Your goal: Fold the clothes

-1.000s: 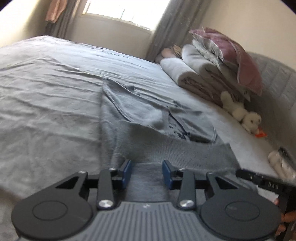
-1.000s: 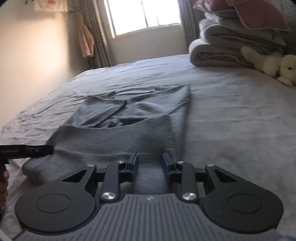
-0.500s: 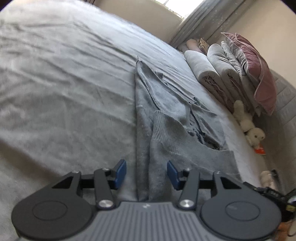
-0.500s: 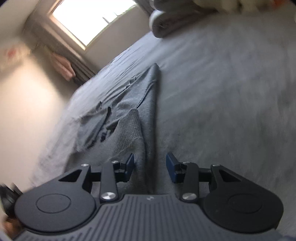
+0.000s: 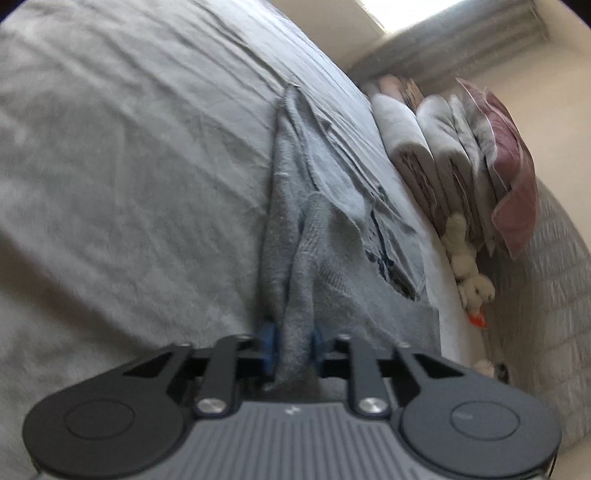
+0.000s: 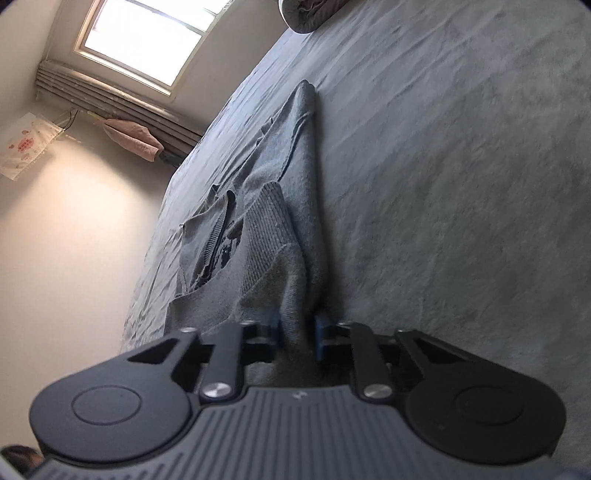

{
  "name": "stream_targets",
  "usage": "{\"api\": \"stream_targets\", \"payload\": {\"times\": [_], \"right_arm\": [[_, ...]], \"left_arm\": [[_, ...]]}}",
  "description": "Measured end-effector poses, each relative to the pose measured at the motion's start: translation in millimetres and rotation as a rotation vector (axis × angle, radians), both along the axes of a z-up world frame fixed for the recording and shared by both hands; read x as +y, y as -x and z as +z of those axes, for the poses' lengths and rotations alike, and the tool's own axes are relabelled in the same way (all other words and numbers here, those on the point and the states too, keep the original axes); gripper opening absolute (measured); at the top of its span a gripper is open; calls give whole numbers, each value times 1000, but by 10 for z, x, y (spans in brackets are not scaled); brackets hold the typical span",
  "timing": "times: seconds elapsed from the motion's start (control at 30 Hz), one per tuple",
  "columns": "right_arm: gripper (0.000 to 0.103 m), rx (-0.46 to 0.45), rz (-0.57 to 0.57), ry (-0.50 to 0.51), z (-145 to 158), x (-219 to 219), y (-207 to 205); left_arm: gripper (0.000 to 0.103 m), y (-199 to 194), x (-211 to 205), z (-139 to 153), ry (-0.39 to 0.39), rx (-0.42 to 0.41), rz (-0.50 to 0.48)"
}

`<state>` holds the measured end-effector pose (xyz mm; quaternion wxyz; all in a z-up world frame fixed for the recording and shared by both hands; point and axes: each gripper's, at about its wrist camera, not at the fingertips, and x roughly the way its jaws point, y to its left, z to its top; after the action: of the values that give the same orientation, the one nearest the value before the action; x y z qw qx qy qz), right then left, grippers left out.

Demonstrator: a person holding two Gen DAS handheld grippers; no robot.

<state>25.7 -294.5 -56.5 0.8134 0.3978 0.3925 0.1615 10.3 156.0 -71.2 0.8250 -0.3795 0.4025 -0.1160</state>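
The bunched grey knit sweater [image 5: 295,280] hides most of both blue finger pads [image 5: 267,343]. Motion blur softens the wrinkled grey bedsheet [image 5: 110,221]. The rolled grey blanket [image 6: 314,14] is cropped (top edge).

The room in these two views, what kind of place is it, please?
Most likely a home bedroom. A wide bed with a grey sheet fills both views, folded bedding and a soft toy are stacked by the padded headboard, and a curtained window lights the wall.
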Motion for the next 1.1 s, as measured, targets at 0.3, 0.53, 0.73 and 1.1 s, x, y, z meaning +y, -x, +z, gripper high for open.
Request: {"api": "stream_targets", "payload": {"times": [0.3, 0.53, 0.73, 1.1], "right_arm": [[12, 33, -67, -100, 183, -110, 157], [12, 95, -68, -85, 333, -184, 435], [12, 126, -38, -68, 377, -230, 818], [22, 35, -2, 72, 351, -129, 1083]], "left_arm": [[10, 259, -64, 276, 8, 46, 102], [10, 598, -77, 421, 4, 101, 72], [10, 1044, -51, 433, -10, 114, 33], [32, 1299, -139, 429, -171, 22, -9]]}}
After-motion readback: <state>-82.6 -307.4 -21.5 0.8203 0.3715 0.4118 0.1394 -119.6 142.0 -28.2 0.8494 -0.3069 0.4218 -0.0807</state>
